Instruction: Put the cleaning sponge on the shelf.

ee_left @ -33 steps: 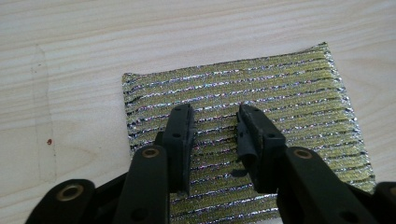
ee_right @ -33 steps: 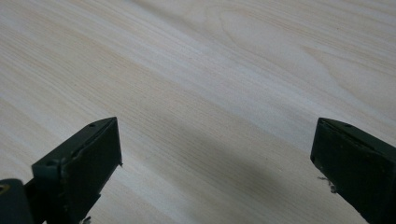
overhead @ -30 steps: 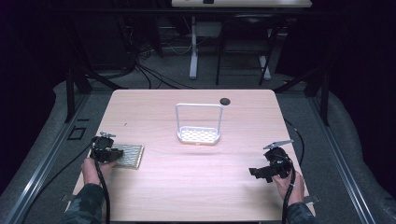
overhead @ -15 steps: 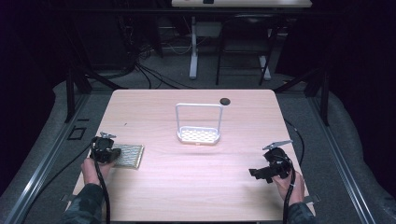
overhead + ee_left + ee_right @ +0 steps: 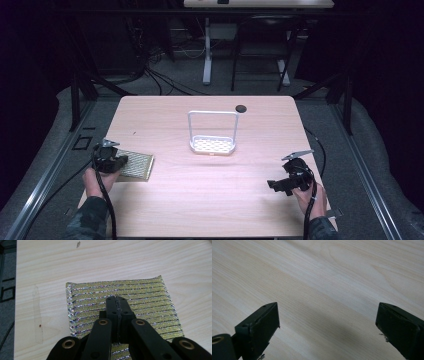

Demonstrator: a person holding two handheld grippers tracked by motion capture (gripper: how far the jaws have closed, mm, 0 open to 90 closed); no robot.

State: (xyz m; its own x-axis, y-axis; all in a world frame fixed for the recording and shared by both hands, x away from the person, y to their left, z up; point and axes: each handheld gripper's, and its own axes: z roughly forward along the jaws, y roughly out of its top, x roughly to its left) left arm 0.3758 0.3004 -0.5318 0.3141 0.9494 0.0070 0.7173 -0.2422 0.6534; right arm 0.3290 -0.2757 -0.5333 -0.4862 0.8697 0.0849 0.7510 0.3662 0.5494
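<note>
At the table's (image 5: 210, 200) left edge, the left gripper (image 5: 116, 300) has just clenched, fingers pressed together over the glittery striped scouring pad (image 5: 140, 297) (nothing between them). Far right, the right gripper (image 5: 328, 322) rests released above bare wood.

The table (image 5: 200, 200) has lots of bare wood in front and on the right side. A rack (image 5: 212, 132) stands in the middle. A flat sponge (image 5: 135, 166) lies at the left edge.
</note>
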